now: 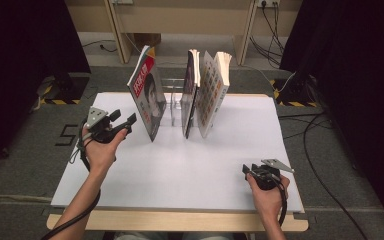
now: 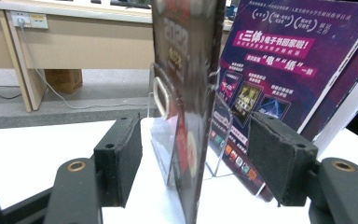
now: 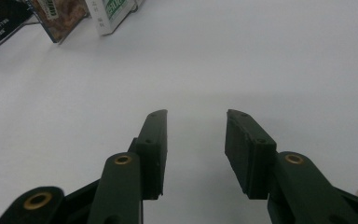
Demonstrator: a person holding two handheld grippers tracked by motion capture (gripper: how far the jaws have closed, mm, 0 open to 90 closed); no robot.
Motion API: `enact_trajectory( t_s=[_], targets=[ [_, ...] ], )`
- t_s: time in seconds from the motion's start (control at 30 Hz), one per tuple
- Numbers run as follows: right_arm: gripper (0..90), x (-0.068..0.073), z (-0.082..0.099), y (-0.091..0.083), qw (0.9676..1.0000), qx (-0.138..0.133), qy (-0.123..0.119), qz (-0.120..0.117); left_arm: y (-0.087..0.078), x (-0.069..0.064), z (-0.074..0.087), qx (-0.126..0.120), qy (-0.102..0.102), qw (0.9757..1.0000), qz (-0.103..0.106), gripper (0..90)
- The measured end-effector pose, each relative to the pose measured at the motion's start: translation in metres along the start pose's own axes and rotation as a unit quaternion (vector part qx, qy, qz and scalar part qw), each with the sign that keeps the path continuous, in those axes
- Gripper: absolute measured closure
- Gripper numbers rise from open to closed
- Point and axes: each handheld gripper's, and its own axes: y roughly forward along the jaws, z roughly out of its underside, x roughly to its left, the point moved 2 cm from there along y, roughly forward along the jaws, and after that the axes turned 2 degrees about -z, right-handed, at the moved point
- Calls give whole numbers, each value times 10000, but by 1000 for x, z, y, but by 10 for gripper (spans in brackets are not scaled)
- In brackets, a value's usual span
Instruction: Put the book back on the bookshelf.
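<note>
Right gripper [image 1: 248, 171]: sat at the near right of the table [image 1: 240, 150], jaws apart with nothing between them and only bare white surface ahead in the right gripper view [image 3: 193, 140]; well apart from the books.
Left gripper [image 1: 128, 121]: held at the left of the table, pointing right at the red book [image 1: 147, 97]; jaws stood wide apart, one on each side of the book's near edge in the left gripper view [image 2: 193, 154], pads not pressing on it.
Red book: stood on its bottom edge at the left end of the clear rack [image 1: 172, 102], leaning left at the top; in the left gripper view it showed edge-on [image 2: 191, 93], running up between the jaws.
Long axis: the book's height ran nearly upright, its cover faces lay toward the two pads, so a grip would likely close across its thickness.
Nearer hand: the left, just beside the book; the right was far off at the near right corner.
Clear rack: sat behind the red book, its dividers showing in the left gripper view [image 2: 161, 135].
Other books: a dark book [image 1: 190, 95] and a pale one [image 1: 212, 92] stood farther right in the rack; the purple back cover [image 2: 279, 60] lay beyond the left gripper's right-hand jaw.
Judgement: the grip looked released or not yet taken.
</note>
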Motion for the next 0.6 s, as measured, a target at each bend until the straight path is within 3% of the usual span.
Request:
enact_trajectory(
  t_s=[0.6],
  targets=[
    [596, 4, 0, -2, 10000, -3, -46, -2, -23, 10, 30, 158, 58, 9998, -60, 346]
  ],
)
